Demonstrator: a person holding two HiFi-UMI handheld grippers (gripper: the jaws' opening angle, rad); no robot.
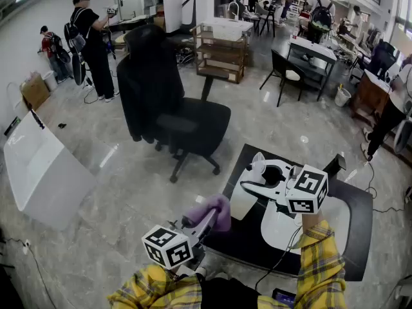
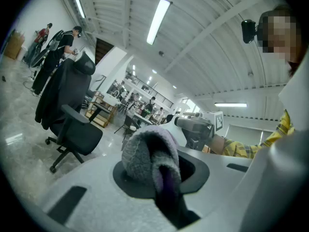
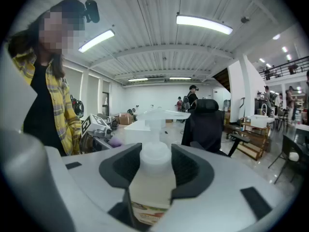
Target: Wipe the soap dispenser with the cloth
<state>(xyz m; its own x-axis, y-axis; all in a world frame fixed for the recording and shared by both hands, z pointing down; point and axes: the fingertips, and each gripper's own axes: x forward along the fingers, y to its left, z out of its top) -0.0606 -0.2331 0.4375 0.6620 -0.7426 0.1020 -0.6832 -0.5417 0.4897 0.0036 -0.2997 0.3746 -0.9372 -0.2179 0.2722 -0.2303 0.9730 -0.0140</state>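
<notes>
The soap dispenser (image 3: 153, 180), a pale bottle with a white pump top, stands upright between the dark pads of my right gripper (image 3: 155, 170), which press on its sides. In the head view this right gripper (image 1: 255, 181) holds the dispenser (image 1: 259, 165) above the black table's near-left corner. A fuzzy purple-grey cloth (image 2: 147, 153) is bunched in my left gripper (image 2: 161, 180), which is shut on it. In the head view the left gripper (image 1: 207, 219) and the cloth (image 1: 214, 211) sit low and to the left of the dispenser, a short gap apart from it.
The black table (image 1: 360, 234) bears white items beneath the right gripper. A black office chair (image 1: 168, 108) stands just beyond it on the marble floor. A white panel (image 1: 45, 172) lies at the left. Several people, desks and shelves fill the far room.
</notes>
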